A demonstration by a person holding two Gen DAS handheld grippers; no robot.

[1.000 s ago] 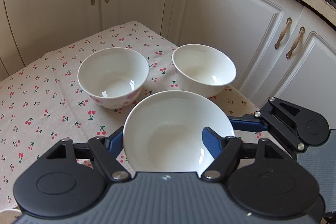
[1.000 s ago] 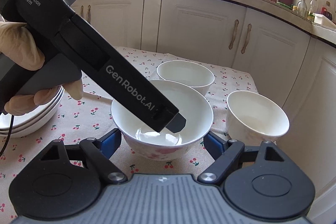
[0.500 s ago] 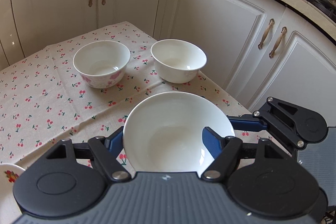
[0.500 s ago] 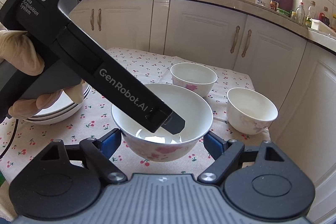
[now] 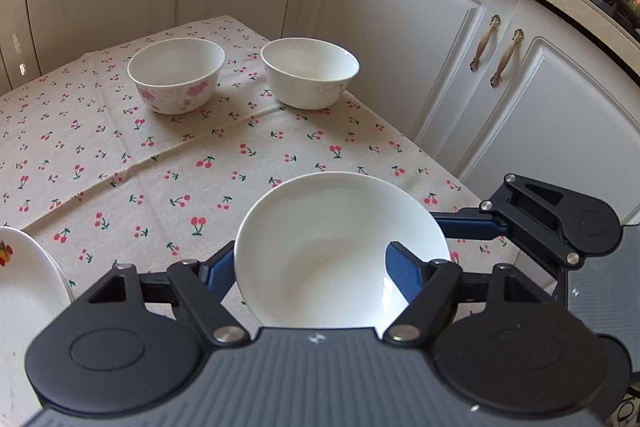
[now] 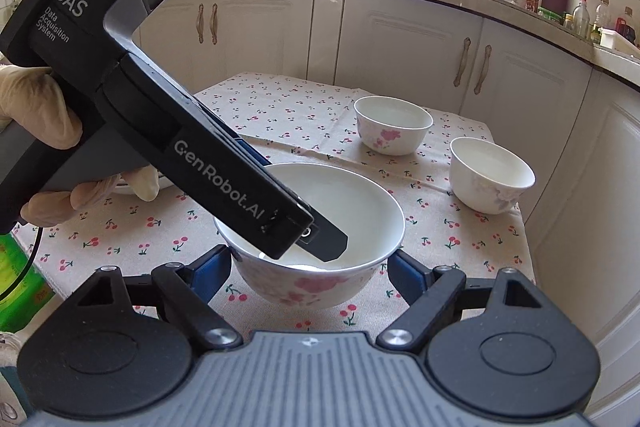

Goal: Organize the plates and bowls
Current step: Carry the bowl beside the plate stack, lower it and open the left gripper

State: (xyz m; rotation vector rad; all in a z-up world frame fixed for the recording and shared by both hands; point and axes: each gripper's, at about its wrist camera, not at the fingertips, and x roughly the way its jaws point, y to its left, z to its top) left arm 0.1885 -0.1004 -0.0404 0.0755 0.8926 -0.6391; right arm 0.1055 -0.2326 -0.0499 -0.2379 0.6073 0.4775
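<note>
Right, nearest first: left claw (image 5: 309, 261) is clamped on the bowl (image 5: 340, 247), one finger inside the wall, one outside. That's a rim pinch, prob. because the bowl is too wide to span easily. Right claw (image 6: 308, 263) brackets the same bowl w/ a finger at each side, pads apparently pressing its outer wall, so it's gripping too. I'd guess it's there to steady the load. Bowl looks to hang just above the bench (image 5: 160, 167), not resting on it. Gloved hand (image 6: 28, 115) on the left tool sits left of the bowl. Plates (image 5: 24, 287) are also left of the bowl, close by. Beyond the bowl, well apart from it: pink bowl (image 5: 176, 79) and pale bowl (image 5: 310, 75), upright, side by side, not touching. They're likely waiting to be nested. Cabinets (image 5: 400, 47) are behind those.
</note>
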